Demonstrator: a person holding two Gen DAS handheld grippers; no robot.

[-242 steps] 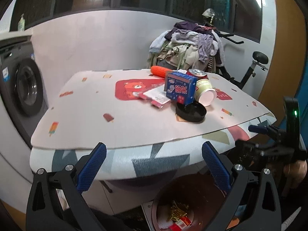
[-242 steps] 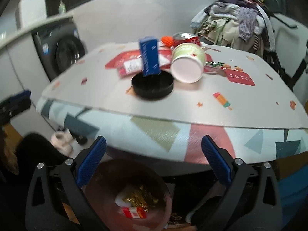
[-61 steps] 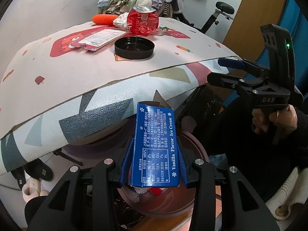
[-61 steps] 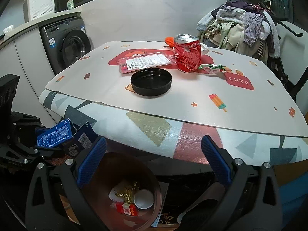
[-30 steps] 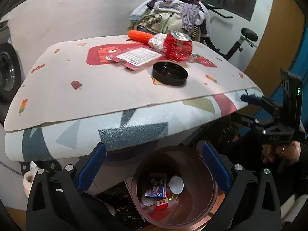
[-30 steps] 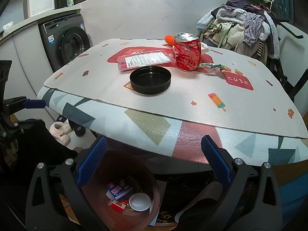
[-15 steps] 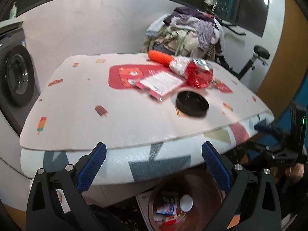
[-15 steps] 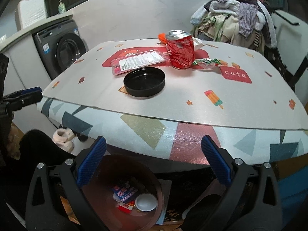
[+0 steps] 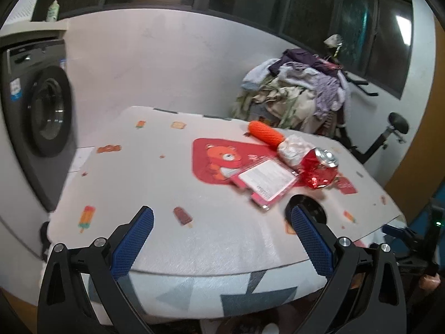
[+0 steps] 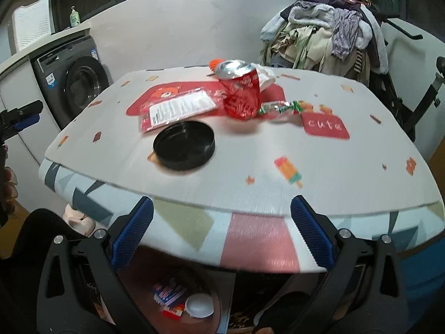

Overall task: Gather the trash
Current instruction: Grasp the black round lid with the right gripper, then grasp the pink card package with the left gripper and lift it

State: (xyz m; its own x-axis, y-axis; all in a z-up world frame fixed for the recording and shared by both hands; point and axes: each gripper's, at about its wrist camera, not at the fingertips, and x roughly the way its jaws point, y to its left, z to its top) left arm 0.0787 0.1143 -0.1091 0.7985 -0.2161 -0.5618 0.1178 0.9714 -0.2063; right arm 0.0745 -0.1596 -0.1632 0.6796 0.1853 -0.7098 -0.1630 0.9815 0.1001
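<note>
On the table, covered by a patterned mat, 5 pieces of trash lie grouped toward the far side. 1: a crushed red can stands tilted, its silver top facing the right wrist camera. 2: a black round lid lies flat, nearest the front edge. 3: a pink flat packet with a white label lies just beside the lid and touching the can's base. 4: a green candy wrapper lies just right of the can. 5: a white crumpled bag sits behind the can, next to an orange object at the far edge.

Left gripper: jaws spread wide, nothing between the blue pads, positioned over the near edge of the table. Right gripper: jaws likewise spread wide and empty, held in front of the table edge.

Below the table edge, the brown bin contains a blue box, a white cup and a small red item; other contents cannot be made out.

Surroundings: a washing machine stands to the left; a clothes pile rests on an exercise bike behind the table.
</note>
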